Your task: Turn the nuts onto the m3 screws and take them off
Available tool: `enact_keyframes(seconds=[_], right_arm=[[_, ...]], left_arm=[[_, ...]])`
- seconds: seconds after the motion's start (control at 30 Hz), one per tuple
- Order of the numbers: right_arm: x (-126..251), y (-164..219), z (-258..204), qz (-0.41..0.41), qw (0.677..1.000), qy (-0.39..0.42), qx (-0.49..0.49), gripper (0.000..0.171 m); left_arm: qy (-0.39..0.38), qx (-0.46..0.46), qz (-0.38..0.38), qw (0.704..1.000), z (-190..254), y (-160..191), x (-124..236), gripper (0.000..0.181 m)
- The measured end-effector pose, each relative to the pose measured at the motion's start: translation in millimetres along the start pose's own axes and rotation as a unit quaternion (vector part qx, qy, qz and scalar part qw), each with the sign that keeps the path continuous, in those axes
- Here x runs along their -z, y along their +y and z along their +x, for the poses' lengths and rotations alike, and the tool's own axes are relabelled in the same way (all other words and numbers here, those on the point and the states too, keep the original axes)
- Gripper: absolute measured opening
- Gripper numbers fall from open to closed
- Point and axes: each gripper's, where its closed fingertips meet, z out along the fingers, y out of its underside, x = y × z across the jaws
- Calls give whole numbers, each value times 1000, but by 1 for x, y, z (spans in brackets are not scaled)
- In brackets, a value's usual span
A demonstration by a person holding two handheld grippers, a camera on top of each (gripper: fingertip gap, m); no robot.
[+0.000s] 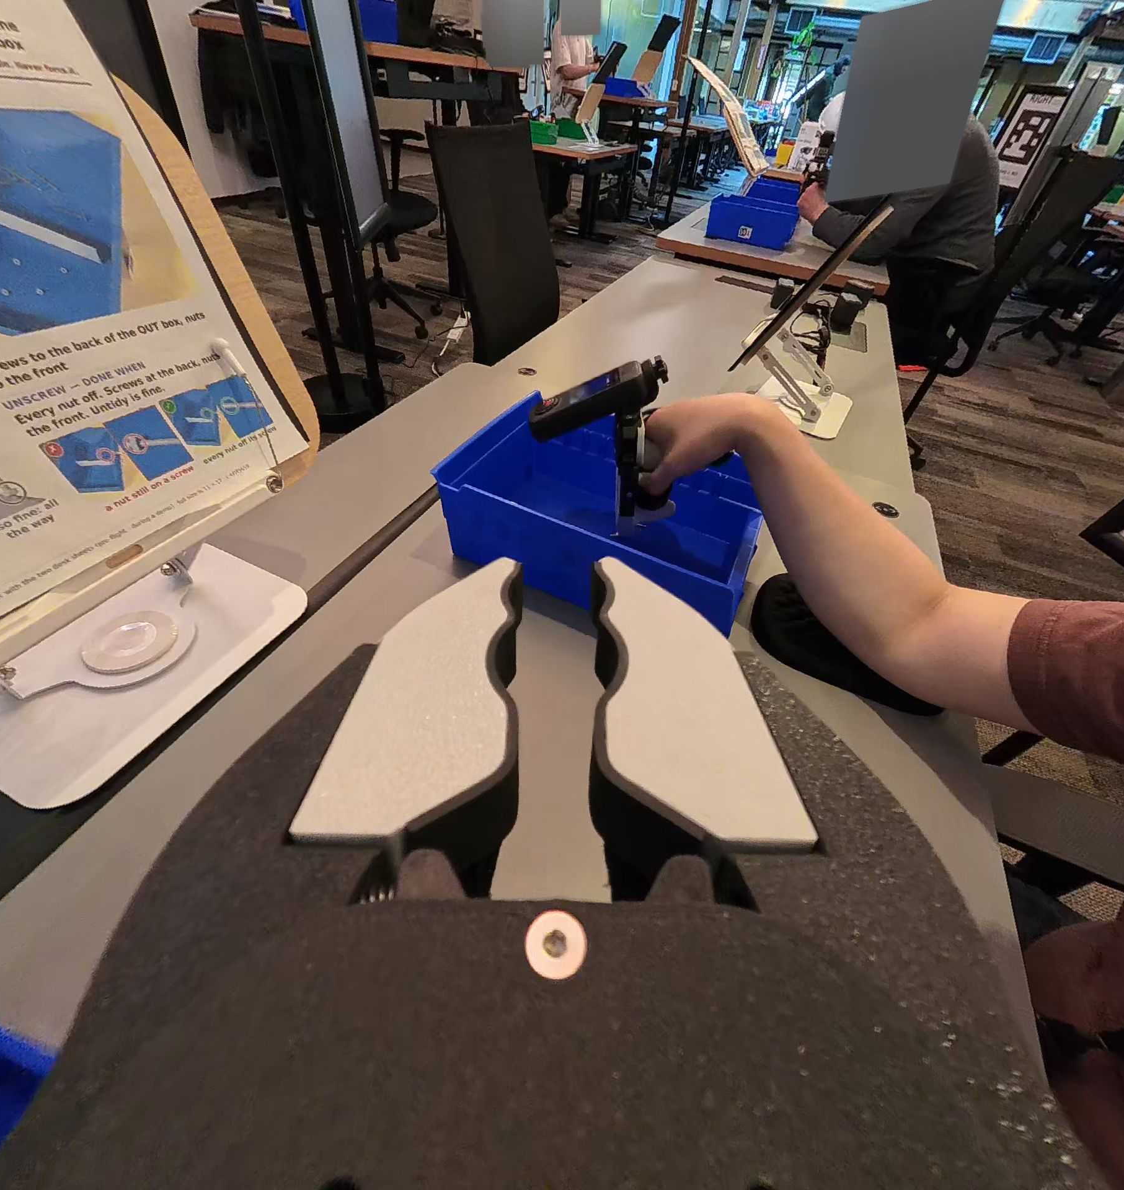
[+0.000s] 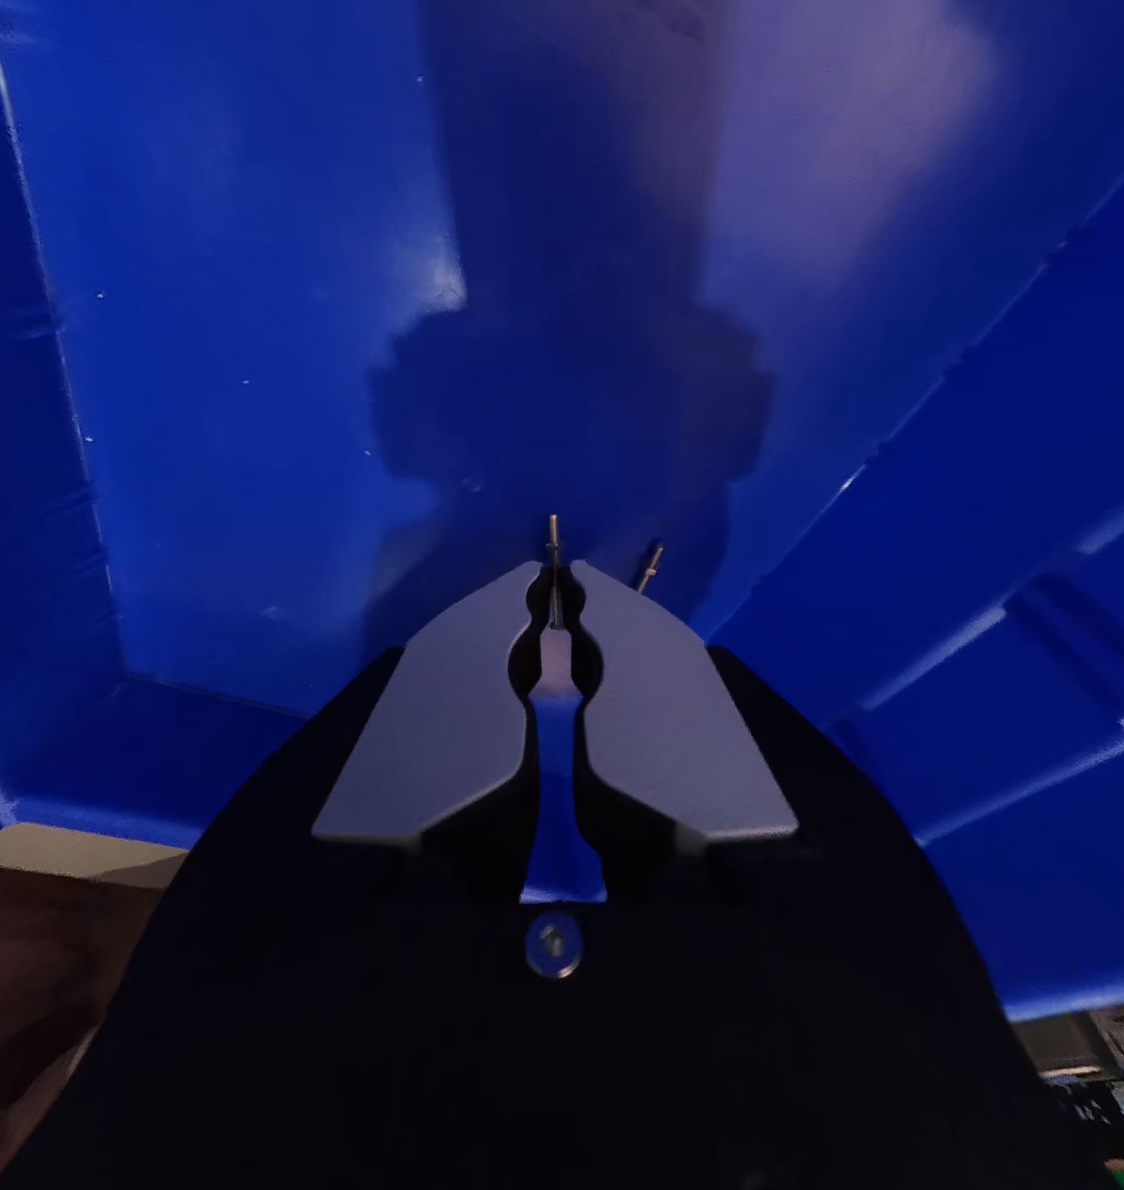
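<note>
1. The right claw [image 2: 554, 566] is down inside the blue bin [image 1: 546, 515], pointing at its floor. Its two grey fingers are nearly together at the tips, and a thin M3 screw [image 2: 553, 547] is pinched between them.
2. The screw's long axis runs straight on along the fingers. Its shank pokes out past the tips toward the bin floor, and a small nut [image 2: 551, 548] sits on the shank just beyond the tips.
3. A second screw [image 2: 650, 566] with its own nut lies on the bin floor just to the right of the right claw's tip. It is tilted and not held by anything.
4. The left claw [image 1: 556, 566] hovers over the grey counter [image 1: 675, 309], short of the bin's near wall. Its fingers stand clearly apart with nothing between them.
5. From the left wrist view, the right claw [image 1: 630, 525] is ahead and slightly right of the left one, with the person's hand [image 1: 688, 444] wrapped round its handle.
6. The relation that matters, as I judge it: the nut lies forward of the left claw, inside the bin, on a shank that points downward. The right claw is already on the screw, so the free left claw is the one to come to the nut, likely once the screw is lifted clear of the bin.
7. An instruction sheet [image 1: 95, 290] stands on a stand at the left of the counter.
</note>
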Motion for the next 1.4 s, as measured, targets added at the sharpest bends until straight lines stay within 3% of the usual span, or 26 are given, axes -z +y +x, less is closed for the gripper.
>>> enact_keyframes(seconds=[0.1, 0.27, 0.5, 0.7, 0.87, 1.03, 1.23, 1.4], right_arm=[[-1, 2, -6, -7, 1000, -26, -2, 11], [16, -3, -1, 30, 1000, -1, -2, 11], [90, -15, -13, 187, 981, 50, 31, 12], [177, -37, -55, 392, 912, 65, 97, 11], [230, -48, -108, 522, 832, 38, 184, 15], [235, -56, -129, 540, 813, 35, 215, 17], [227, -63, -137, 529, 815, 40, 235, 20], [227, -61, -149, 529, 808, 29, 258, 22]], left_arm=[[3, 7, 4, 1000, -1, -1, 1, 19], [-1, 4, 2, 1000, -3, -2, 5, 20], [-81, -20, -47, 995, -29, 4, 33, 21], [-141, 42, -150, 978, -59, 37, 85, 24], [-266, 96, -235, 930, -107, 79, 140, 24], [-244, 156, -276, 916, -109, 108, 151, 21], [-301, 104, -373, 871, -118, 139, 170, 23], [-308, 90, -398, 860, -123, 155, 171, 21]])
